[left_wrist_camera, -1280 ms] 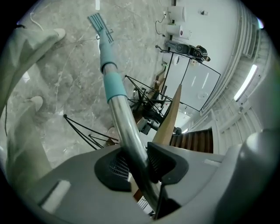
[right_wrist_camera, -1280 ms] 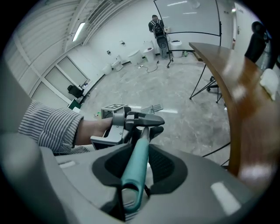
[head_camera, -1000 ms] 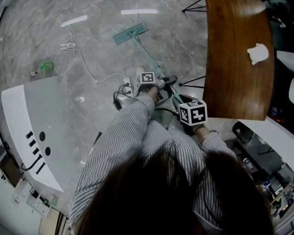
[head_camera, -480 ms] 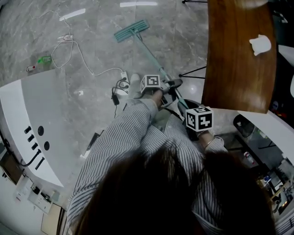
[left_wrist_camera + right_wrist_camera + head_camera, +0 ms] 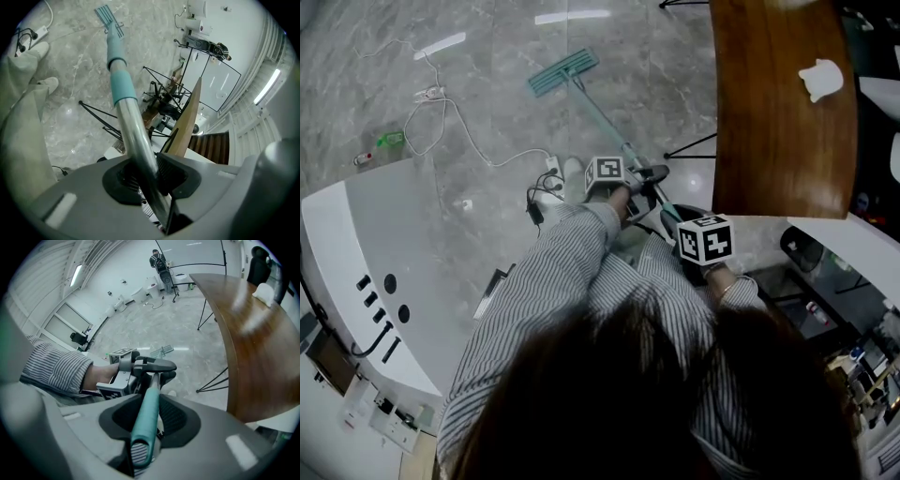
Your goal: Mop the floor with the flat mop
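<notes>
marble floor (image 5: 497,47) bears the flat mop (image 5: 565,71) head, a power strip (image 5: 428,93) nearby. left claw (image 5: 145,176) and right claw (image 5: 147,420) both clamp its pole.

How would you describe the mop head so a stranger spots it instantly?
Find the grey marble floor left of the curved brown wooden table. At the far end of the long metal handle lies the teal flat rectangular mop head, the only teal slab, right of the white cables.
</notes>
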